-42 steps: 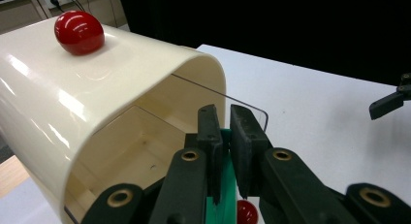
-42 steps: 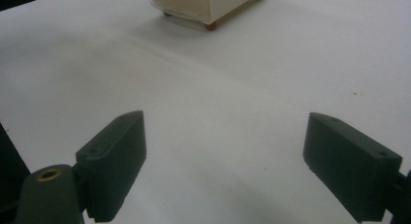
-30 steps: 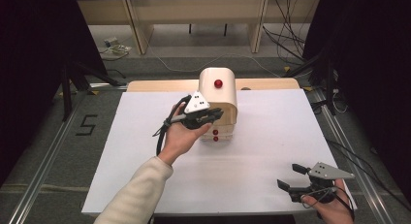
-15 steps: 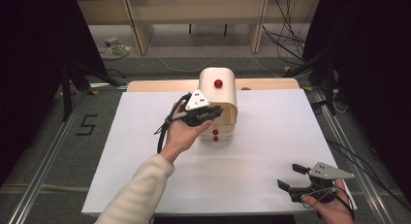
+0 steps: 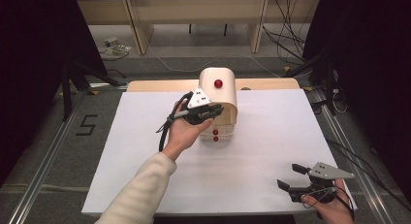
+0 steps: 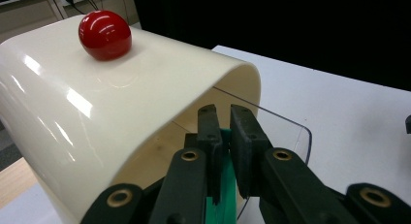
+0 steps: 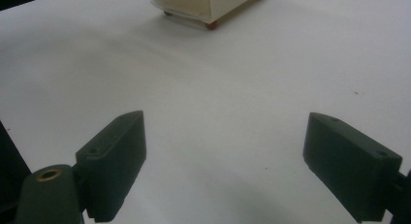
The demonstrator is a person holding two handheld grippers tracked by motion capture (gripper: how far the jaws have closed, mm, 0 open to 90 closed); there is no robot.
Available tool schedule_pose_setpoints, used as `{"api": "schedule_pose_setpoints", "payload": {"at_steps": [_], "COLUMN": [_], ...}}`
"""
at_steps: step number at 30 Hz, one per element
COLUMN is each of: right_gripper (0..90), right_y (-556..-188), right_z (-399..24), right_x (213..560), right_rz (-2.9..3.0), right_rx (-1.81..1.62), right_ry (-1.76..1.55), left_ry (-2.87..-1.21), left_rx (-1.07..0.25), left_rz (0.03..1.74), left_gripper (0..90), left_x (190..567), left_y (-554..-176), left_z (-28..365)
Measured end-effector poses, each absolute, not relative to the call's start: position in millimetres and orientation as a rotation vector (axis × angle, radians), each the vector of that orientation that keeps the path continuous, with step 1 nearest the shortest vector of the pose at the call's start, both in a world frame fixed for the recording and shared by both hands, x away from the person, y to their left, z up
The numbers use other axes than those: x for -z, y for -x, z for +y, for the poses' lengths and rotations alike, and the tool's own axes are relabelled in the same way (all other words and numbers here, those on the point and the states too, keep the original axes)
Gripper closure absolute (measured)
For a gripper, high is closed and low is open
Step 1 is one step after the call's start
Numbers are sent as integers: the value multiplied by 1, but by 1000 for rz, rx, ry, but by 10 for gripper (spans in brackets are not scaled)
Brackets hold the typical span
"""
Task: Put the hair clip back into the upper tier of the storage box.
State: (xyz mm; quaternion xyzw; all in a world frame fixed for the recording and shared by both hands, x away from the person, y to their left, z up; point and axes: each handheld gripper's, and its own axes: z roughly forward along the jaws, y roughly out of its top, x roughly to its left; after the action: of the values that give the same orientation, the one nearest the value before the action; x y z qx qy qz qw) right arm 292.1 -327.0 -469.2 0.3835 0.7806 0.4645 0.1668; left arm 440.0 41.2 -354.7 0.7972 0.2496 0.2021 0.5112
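Bread box (image 5: 218, 105): cream, domed, roll-top, at the far middle of the white table (image 5: 121, 185); long axis near to far.
Red knob (image 6: 104, 35): on top of the dome, beyond the jaws.
Clear flap (image 6: 286, 132): at the open front, just right of the jaws.
Left gripper (image 6: 224, 136): at the box's left front edge; jaws closed on a thin green piece (image 6: 224, 195); identity unclear.
Right gripper (image 7: 223, 166): near right corner, well apart; jaws wide, empty.
Contents: interior not legible.
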Motion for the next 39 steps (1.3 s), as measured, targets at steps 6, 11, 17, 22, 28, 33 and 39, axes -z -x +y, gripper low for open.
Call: {"api": "schedule_pose_setpoints", "payload": {"at_steps": [6, 11, 17, 22, 28, 33, 39], "right_gripper": [164, 164, 164, 165, 164, 164, 164], "right_y": [-292, -292, -292, -292, -292, -292, -292], "right_z": [-327, -327, -327, -327, -327, -327, -327], "right_x": [469, 469, 469, 469, 469, 469, 469], "right_rz": [2225, 2225, 2225, 2225, 2224, 2224, 2225], "right_rx": [-1319, -1322, -1322, -1323, -1324, -1324, -1323], "right_ry": [-1097, -1096, -1094, -1095, -1092, -1095, -1094], "left_ry": [-1922, -1915, -1925, -1932, -1936, -1937, -1944], "left_rx": [-487, -488, -485, -489, -495, -494, -495], "left_rz": [600, 607, 602, 603, 603, 606, 609], "left_gripper": [829, 829, 829, 828, 827, 827, 826], "left_x": [355, 356, 357, 359, 360, 361, 361], "left_y": [-442, -444, -445, -447, -447, -448, -449], "left_z": [40, 40, 37, 36, 34, 34, 35]}}
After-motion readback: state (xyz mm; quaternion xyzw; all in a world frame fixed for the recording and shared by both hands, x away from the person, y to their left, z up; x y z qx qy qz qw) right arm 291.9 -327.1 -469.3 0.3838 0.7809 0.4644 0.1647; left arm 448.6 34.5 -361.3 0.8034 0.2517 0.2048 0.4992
